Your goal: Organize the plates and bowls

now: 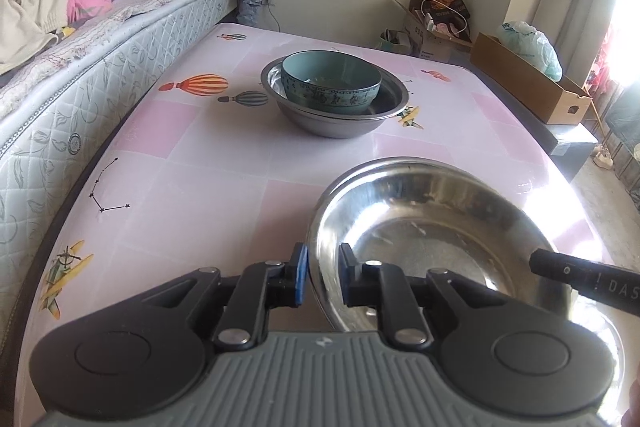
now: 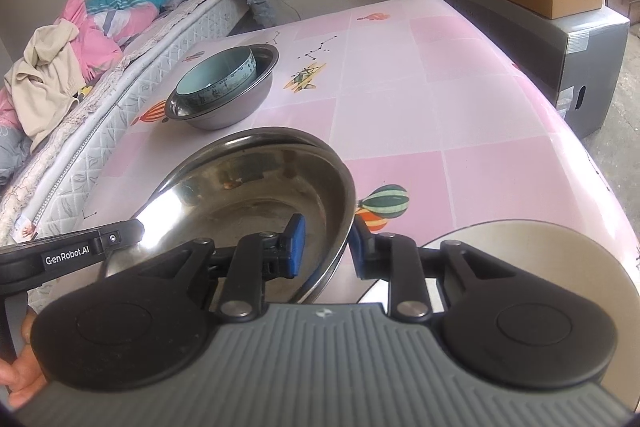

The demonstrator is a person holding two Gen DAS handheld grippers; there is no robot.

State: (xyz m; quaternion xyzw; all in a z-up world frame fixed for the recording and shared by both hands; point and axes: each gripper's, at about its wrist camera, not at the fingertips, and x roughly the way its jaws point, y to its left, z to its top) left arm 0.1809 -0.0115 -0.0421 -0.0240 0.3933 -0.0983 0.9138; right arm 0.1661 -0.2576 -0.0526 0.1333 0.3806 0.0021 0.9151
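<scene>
Steel round basin (image 1: 432,227), rim straddled by slightly spread fingers of left gripper (image 1: 322,277) and right gripper (image 2: 326,247), apparently for two-sided support.

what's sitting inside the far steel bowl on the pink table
A teal ceramic bowl sits inside the far steel bowl. It covers the steel bowl's bottom, so anything beneath it is hidden.

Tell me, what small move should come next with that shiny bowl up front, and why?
Probably draw both grippers back off the rim. The left hand-held gripper and the right hand-held gripper each straddle the edge of the steel bowl. A gap shows beside the pads, so neither seems to clamp it. The bowl looks set down on the pink table.
</scene>
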